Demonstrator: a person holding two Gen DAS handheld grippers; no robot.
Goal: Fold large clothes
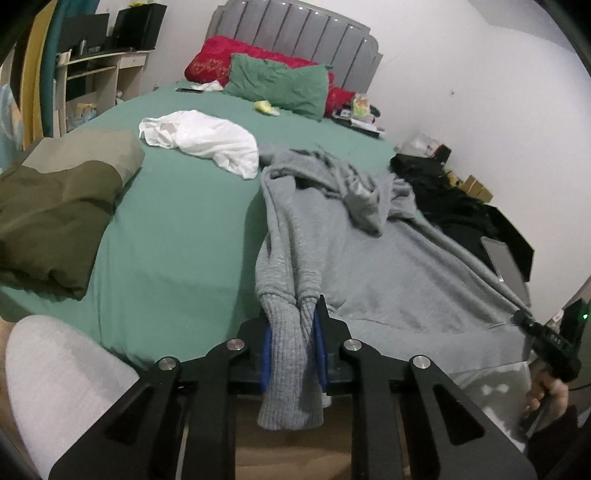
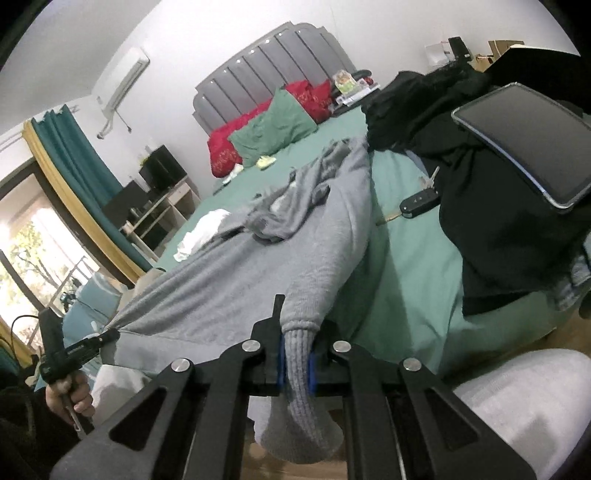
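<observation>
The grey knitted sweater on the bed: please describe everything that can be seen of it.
The grey knitted sweater is soft, fine-knit wool-like fabric with ribbed cuffs. It lies spread over the green bed sheet, its upper part crumpled into folds near the white cloth. The left gripper is shut on one ribbed cuff, which hangs past the bed edge. The right gripper is shut on the other cuff. Both sleeves stretch toward the grippers.

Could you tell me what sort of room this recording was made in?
Most likely a home bedroom: a bed with a green sheet and grey padded headboard, pillows against it, and a wall air conditioner.
</observation>
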